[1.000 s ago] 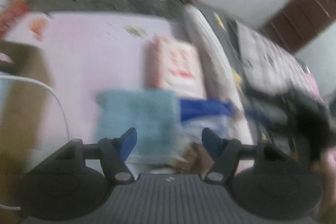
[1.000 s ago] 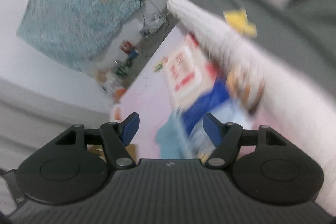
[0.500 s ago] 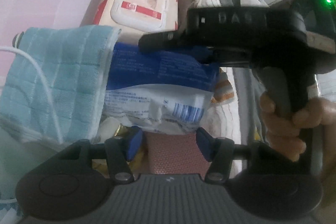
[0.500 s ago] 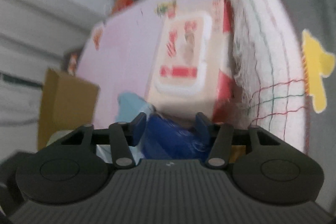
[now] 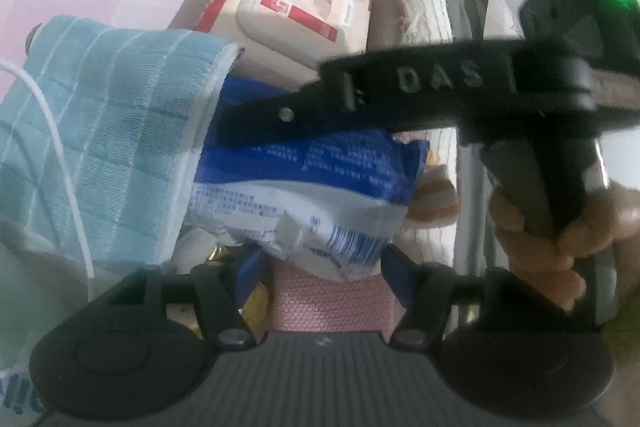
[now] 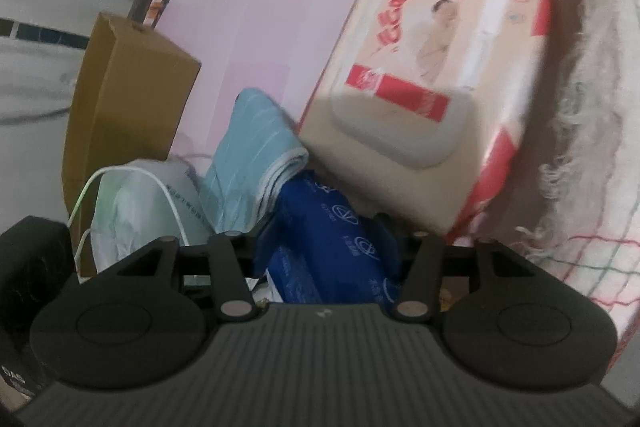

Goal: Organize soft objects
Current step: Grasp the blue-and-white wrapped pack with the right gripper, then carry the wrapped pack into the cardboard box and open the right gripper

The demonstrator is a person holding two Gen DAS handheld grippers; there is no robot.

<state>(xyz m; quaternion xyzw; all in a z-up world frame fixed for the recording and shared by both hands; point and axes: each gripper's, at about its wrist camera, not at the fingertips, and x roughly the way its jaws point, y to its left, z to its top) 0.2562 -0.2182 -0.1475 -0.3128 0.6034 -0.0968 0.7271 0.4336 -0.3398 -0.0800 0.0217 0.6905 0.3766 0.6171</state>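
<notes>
Blue-and-white soft pack (image 5: 304,183), long axis crosswise, between both half-open hand-held grippers (image 5: 320,267) (image 6: 326,247); grip unclear.

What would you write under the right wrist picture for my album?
Right gripper reaching down over a blue packet, beside a folded light-blue cloth and a wet-wipes pack.

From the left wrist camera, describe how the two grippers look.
Left gripper: black ribbed body, two round discs, black linkage arms with silver pins, blue pads. Right gripper: black, raised letters DAS, a green light, grey handle.
</notes>
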